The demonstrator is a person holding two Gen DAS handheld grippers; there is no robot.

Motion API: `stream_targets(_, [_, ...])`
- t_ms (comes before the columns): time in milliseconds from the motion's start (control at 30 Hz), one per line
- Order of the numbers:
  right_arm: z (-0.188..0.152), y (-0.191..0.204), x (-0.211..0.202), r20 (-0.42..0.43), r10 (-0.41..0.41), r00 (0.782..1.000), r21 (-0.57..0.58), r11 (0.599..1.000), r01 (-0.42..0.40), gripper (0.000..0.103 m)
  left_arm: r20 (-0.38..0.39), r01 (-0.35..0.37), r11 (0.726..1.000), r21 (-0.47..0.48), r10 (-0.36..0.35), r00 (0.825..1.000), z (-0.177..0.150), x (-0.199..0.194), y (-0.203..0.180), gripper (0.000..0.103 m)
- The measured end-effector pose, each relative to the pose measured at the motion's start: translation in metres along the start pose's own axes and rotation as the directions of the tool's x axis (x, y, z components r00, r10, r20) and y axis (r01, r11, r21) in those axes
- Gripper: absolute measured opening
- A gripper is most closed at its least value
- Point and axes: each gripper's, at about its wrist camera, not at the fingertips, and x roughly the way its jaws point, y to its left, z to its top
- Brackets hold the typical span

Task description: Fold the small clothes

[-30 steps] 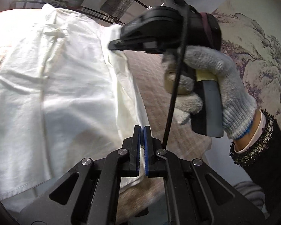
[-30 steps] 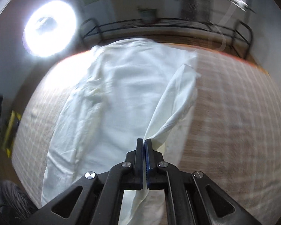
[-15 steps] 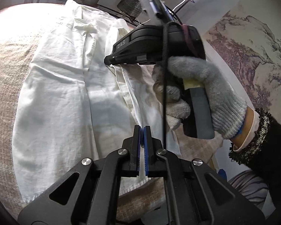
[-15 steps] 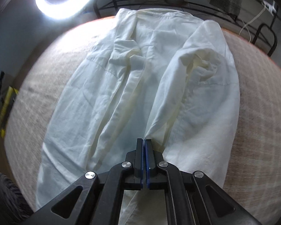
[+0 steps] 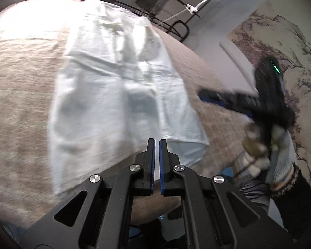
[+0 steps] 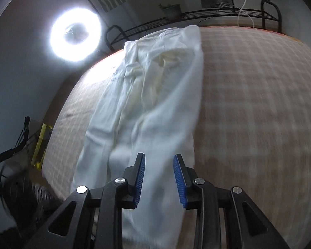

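White cotton shirt (image 6: pixel 153 95) lies lengthwise on the beige-and-pink checked bed cover (image 6: pixel 255 108), collar end toward the black metal bed rail (image 6: pixel 197 14), both side panels folded in over the middle so it reads as one long strip. Hem end sits at the near edge of the cover.

Left gripper (image 5: pixel 157 143): blue-padded jaws clamped together, nothing between them. It hovers over the hem corner of the shirt (image 5: pixel 118 95); cloth lies below and ahead, not pinched.

Right gripper (image 6: pixel 159 159): jaws opening, clear gap between the blue pads. Shirt fabric shows in the gap but the pads don't press on it, so it's let go. Same gripper (image 5: pixel 205 95) appears in the left wrist view, motion-blurred, off the right side of the shirt over bare cover, carried by a hand in a grey knit glove (image 5: pixel 265 153).

Round ring light (image 6: pixel 74 41) glares on the left of the bed head. Both views blurred.
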Motion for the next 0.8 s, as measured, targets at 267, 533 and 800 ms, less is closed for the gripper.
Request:
stream_targets(267, [-0.054,0.055,-0.005,0.056,-0.098,0.994,-0.258,0.960,0.109,0.055,0.048,-0.043,0.990,-0.137,0.050,0.998,0.010,-0.027,0.040,0.001])
stream_targets(533, [-0.077,0.109,0.052,0.040,-0.324,0.945,-0.562,0.775,0.290,0.032,0.036,-0.076,0.991,-0.108,0.080,0.996,0.009,-0.028,0.044,0.001])
stream_targets(800, [-0.055,0.094,0.024,0.010,-0.141,0.990,-0.401,0.906,0.133,0.000,0.063,-0.115,0.985,-0.128,0.123,0.990,0.013,-0.037,0.058,0.001])
